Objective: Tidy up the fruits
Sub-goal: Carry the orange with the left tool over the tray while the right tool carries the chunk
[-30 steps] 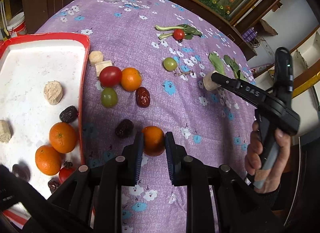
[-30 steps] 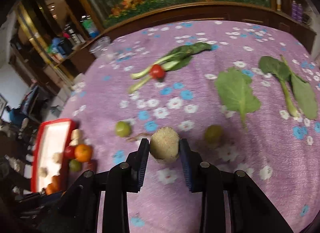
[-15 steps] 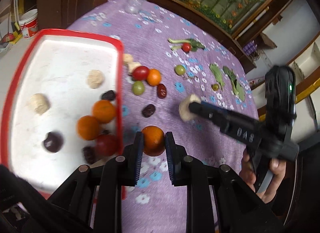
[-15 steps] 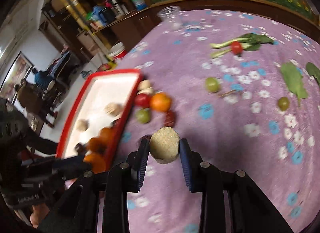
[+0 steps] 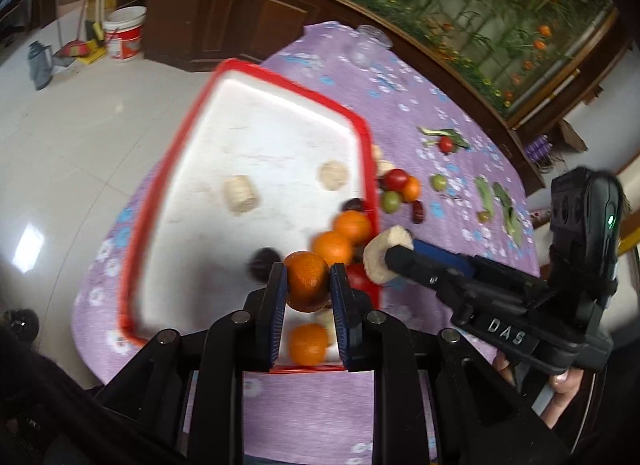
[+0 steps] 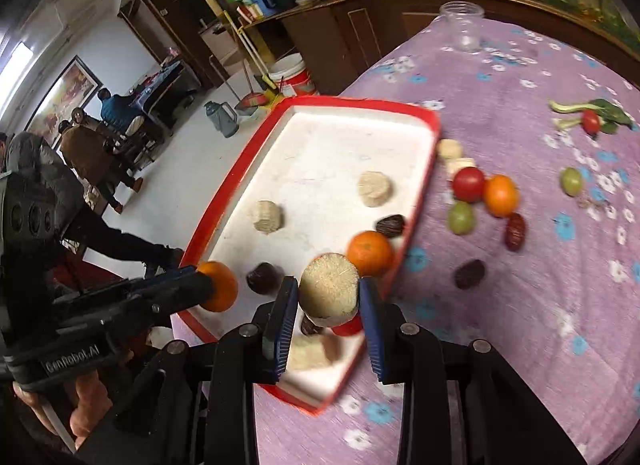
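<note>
Far half of the tray [image 6: 320, 137] floor is bare, room to pass there. Near right corner is crowded: two oranges [image 5: 344, 237], dates [image 6: 390, 225], a tomato. My left gripper [image 5: 308, 285] and right gripper [image 6: 328, 297] hang just beside each other, tight between them.

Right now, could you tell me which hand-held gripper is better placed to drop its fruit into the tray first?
Left, probably: the left hand-held gripper holds its orange over the red-rimmed tray, while the right hand-held gripper hangs nearer the rim.
</note>
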